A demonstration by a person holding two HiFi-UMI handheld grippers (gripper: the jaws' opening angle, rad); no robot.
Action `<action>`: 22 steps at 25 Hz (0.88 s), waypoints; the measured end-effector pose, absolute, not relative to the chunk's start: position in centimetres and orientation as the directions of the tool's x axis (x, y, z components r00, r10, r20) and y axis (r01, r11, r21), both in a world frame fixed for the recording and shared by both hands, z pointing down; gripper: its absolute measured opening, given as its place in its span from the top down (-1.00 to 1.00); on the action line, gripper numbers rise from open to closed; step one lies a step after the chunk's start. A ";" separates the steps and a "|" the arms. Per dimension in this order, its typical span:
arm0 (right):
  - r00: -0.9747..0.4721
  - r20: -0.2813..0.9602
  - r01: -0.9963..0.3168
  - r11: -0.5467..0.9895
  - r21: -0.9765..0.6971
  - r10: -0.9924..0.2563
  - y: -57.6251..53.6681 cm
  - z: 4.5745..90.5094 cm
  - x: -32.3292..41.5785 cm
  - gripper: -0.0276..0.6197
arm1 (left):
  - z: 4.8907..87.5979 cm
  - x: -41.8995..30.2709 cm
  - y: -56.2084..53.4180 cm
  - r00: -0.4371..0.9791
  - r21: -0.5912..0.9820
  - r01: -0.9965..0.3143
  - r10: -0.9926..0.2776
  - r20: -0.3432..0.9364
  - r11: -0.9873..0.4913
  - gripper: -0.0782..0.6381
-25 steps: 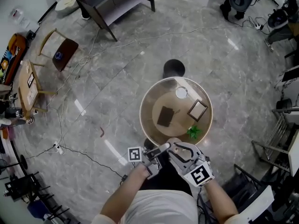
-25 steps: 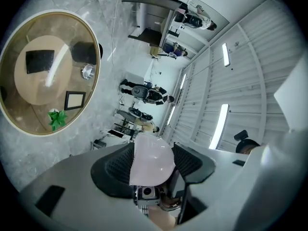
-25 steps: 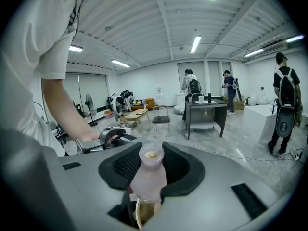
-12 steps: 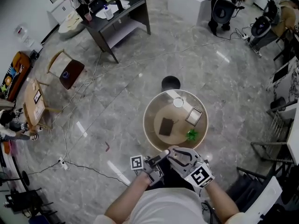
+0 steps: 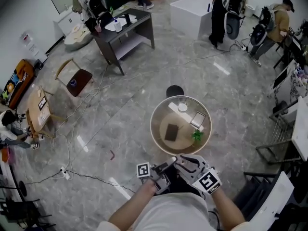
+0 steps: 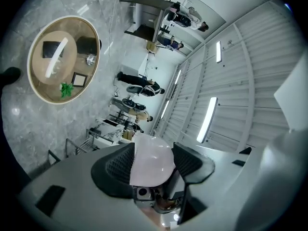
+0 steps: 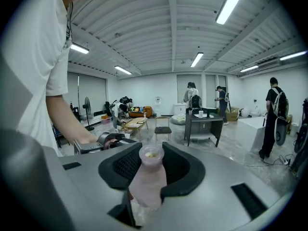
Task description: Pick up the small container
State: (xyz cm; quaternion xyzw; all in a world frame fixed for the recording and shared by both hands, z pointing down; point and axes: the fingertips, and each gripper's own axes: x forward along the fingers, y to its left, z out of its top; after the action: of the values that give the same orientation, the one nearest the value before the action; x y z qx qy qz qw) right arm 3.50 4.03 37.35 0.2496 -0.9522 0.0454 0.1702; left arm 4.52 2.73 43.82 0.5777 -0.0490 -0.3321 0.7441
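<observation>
Both grippers are held close to the person's body, short of the round table [image 5: 155, 129]. My right gripper [image 5: 185, 163] is shut on a small pale pink bottle [image 7: 148, 182], upright, with its open mouth above the pads. My left gripper [image 5: 163, 169] is shut on a pale rounded cap-like piece [image 6: 153, 158] that fills the gap between its pads. On the far part of the tabletop sits a small clear container [image 5: 182, 107], which also appears in the left gripper view as a small container [image 6: 90, 59]. Neither gripper is near it.
The table also holds a dark rectangle [image 5: 171, 132], a framed card [image 5: 198, 119] and a green sprig [image 5: 197, 136]. A black stool [image 5: 174, 91] stands beyond it. Cables cross the marble floor on the left. A dark desk [image 5: 122, 30], chairs and several people are farther off.
The head view has pulled back: the round table looks smaller and farther, and more of the room shows. Both grippers stay together near the body with the same things in their jaws.
</observation>
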 end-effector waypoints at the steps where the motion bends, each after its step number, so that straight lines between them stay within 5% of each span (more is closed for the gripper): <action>1: -0.816 0.343 -0.495 0.869 0.000 -0.465 5.0 37.1 3.2 0.47 | 43.6 4.2 3.7 0.775 0.891 0.440 -0.548 -0.313 0.113 0.05; 22: -0.825 0.293 -0.496 0.868 0.034 -0.483 15.0 32.4 4.8 0.46 | 39.1 5.5 13.4 0.777 0.904 0.419 -0.550 -0.308 0.086 0.05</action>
State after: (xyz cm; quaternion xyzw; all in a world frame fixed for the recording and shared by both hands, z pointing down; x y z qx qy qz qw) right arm 4.80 15.04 32.41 0.2563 -0.9550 0.0217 0.1474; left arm 5.54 13.42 39.08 0.5904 -0.0554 -0.3295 0.7347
